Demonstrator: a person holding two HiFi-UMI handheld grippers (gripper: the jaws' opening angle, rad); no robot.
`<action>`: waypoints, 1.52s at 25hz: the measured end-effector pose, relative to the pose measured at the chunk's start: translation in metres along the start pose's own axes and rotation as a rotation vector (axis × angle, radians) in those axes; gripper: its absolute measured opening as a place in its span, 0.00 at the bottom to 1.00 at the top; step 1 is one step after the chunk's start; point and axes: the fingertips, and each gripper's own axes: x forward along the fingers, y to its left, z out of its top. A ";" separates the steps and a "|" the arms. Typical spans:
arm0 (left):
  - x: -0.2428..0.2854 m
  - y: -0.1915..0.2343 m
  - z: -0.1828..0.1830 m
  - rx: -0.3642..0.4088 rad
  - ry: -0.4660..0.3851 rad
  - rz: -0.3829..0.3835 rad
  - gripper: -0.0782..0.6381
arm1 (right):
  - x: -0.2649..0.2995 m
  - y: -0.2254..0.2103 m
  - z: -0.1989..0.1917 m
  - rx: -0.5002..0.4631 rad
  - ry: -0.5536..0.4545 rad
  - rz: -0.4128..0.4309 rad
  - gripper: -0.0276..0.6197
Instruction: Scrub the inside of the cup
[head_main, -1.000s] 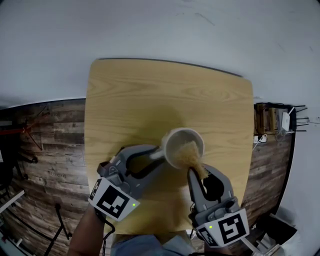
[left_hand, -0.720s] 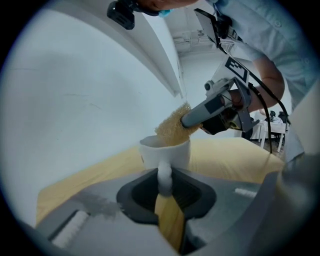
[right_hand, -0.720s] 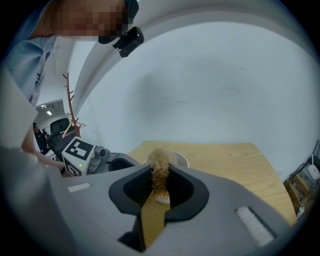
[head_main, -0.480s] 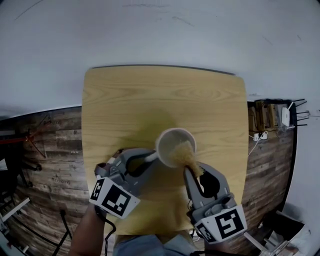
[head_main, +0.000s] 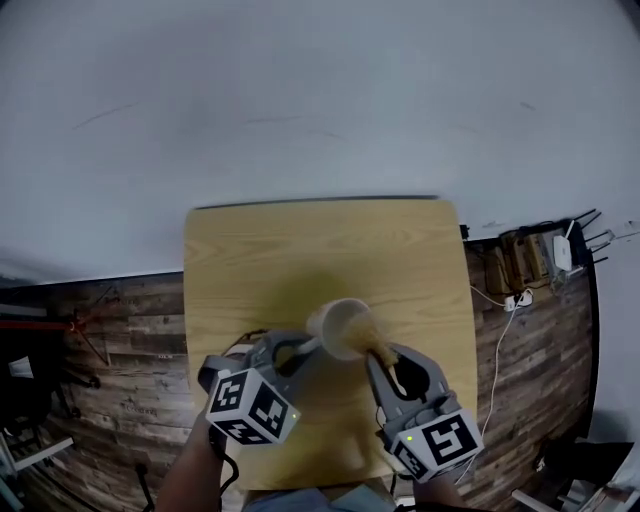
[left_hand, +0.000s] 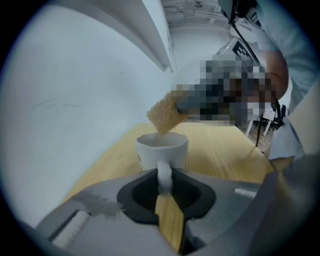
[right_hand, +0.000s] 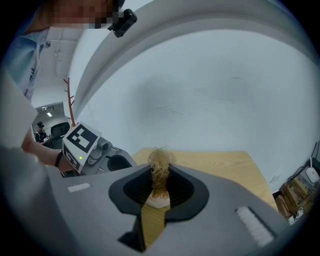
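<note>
A white cup (head_main: 340, 326) sits near the table's front edge and looks tipped toward the right gripper. Its handle (left_hand: 164, 174) lies between the left gripper's (head_main: 305, 347) pads. Those jaws have just been closing and now pinch the handle. My right gripper (head_main: 388, 358) is shut on a brush with tan fibre bristles (head_main: 372, 338). In the left gripper view the bristles (left_hand: 164, 116) hang at the cup's (left_hand: 162, 149) rim, the tips just touching its mouth. The right gripper view shows the brush (right_hand: 160, 172) upright in the right gripper (right_hand: 159, 187).
The pale wooden table (head_main: 250, 260) stands against a white wall, with dark plank floor on both sides. A low shelf with cables and a white device (head_main: 560, 250) stands at the right. A person's sleeve (left_hand: 300, 75) fills the right edge of the left gripper view.
The left jaws went from wide round the handle to pinched on it, and the cup tipped. The brush rose from deep inside the cup to its rim. The head camera's view shifted.
</note>
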 end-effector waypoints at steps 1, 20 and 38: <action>0.000 0.001 0.002 0.015 0.012 -0.001 0.21 | -0.001 -0.002 0.001 0.000 0.001 -0.005 0.14; 0.005 -0.010 0.030 0.197 0.190 0.032 0.21 | 0.029 -0.006 -0.031 -0.355 0.222 0.302 0.14; 0.006 -0.022 0.044 0.401 0.306 0.081 0.21 | 0.035 -0.016 -0.086 -0.417 0.493 0.310 0.13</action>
